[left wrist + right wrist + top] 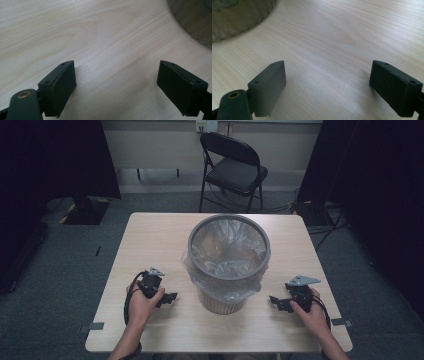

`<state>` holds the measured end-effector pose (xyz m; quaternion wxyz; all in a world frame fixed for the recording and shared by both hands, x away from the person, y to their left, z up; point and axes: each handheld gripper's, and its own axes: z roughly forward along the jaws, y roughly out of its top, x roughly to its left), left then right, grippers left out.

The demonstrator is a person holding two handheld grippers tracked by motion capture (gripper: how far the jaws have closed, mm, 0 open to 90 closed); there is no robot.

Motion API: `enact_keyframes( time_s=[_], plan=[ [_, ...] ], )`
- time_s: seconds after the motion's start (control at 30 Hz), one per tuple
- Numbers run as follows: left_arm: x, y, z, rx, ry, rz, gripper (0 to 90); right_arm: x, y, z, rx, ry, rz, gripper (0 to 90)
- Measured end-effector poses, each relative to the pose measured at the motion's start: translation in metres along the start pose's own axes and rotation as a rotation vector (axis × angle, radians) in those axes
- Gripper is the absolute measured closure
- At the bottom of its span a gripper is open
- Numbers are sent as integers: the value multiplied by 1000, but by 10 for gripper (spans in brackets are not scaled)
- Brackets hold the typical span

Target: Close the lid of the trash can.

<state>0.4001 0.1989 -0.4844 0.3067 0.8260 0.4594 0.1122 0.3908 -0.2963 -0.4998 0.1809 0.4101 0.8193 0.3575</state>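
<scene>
Resting low over the near part of the table (150,227), the person's two hands flank a lined bin without touching it. The left gripper (171,296) sits just left of the bin's base, its jaws spread wide with only bare wood between them; the left gripper view confirms this, the bin's ribbed base showing off at the upper right corner. The right gripper (273,300) mirrors it on the other side, jaws likewise parted and empty, pointing inward toward the bin.

Between them stands the bin (220,304), near the middle of the table, a clear plastic bag (227,245) lining it and spilling over the sides, pinned by a grey ring (229,275) around the rim.

Judging from this, the work has not really started: both tools look poised for an approach. The next move likely calls for lifting the grippers to rim height and taking hold of the ring or the loose bag edge, one on each side, without tipping the bin.

Beyond the table, a folding chair (234,166) stands on the floor.
</scene>
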Motion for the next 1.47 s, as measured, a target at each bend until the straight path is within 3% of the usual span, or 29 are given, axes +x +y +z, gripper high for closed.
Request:
enact_keyframes(
  time_s=[0.3,0.43,0.6,0.97,1.47],
  plan=[
    [-5,-6,5,-34,33,62,60,0,0,0,0,-2,3,130],
    [-8,-7,8,-27,41,89,1,0,0,0,1,-2,3,130],
    [-9,-8,8,-31,45,103,1,0,0,0,0,-2,4,130],
    [-8,-17,10,-127,38,97,0,1,0,0,1,-3,5,130],
    [-8,-18,10,-129,40,100,0,1,0,0,0,-6,7,130]
  ],
)
